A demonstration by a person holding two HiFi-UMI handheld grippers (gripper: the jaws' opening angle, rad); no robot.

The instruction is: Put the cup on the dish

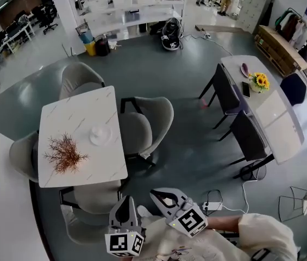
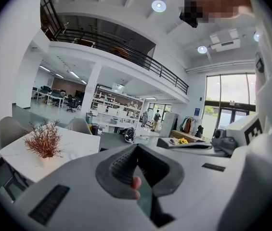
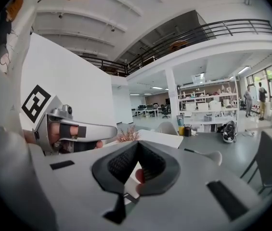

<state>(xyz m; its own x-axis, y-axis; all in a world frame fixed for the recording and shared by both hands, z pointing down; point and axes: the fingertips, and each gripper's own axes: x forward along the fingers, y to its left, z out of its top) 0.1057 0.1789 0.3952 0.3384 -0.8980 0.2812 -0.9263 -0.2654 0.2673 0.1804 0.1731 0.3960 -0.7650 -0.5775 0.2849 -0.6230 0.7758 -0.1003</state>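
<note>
A small white piece of crockery [image 1: 100, 135] sits near the right edge of the white marble table [image 1: 77, 116]; I cannot tell cup from dish at this size. It shows as a pale spot [image 2: 72, 155] in the left gripper view. Both grippers hang over the floor, short of the table's near end. My left gripper [image 1: 126, 199] is shut with nothing in it, its tips meeting [image 2: 136, 146]. Beside it, the right gripper [image 1: 155, 194] also has its jaws closed together [image 3: 136, 143] and holds nothing. The left gripper's handle [image 3: 71, 130] shows in the right gripper view.
A dried reddish plant [image 1: 63, 154] stands on the table. Grey chairs [image 1: 149, 121] ring it, one [image 1: 96, 197] right before the grippers. Further right is a long table [image 1: 275, 118] with sunflowers [image 1: 260, 81], black chairs [image 1: 226, 94] and a power strip [image 1: 213, 205] on the floor.
</note>
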